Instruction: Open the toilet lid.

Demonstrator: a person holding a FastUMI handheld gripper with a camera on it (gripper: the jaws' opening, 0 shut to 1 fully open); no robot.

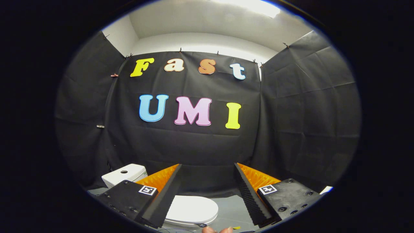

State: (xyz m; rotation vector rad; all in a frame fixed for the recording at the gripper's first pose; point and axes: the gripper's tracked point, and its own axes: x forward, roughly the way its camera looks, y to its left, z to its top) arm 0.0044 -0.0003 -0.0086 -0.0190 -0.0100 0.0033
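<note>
Your tongs [208,168] are released, the two fingers [165,194] spread wide with nothing between them, held in the air and touching nothing. Just under them, at the very bottom, the tips of your hand [216,230] peek in. Below and between the fingers you see the toilet [190,212] on the grey floor [234,210], its white lid [194,208] lying flat and closed, partly hidden behind your left finger. Its tank [124,174] stands beyond that finger, against the black cloth wall [194,149].
</note>
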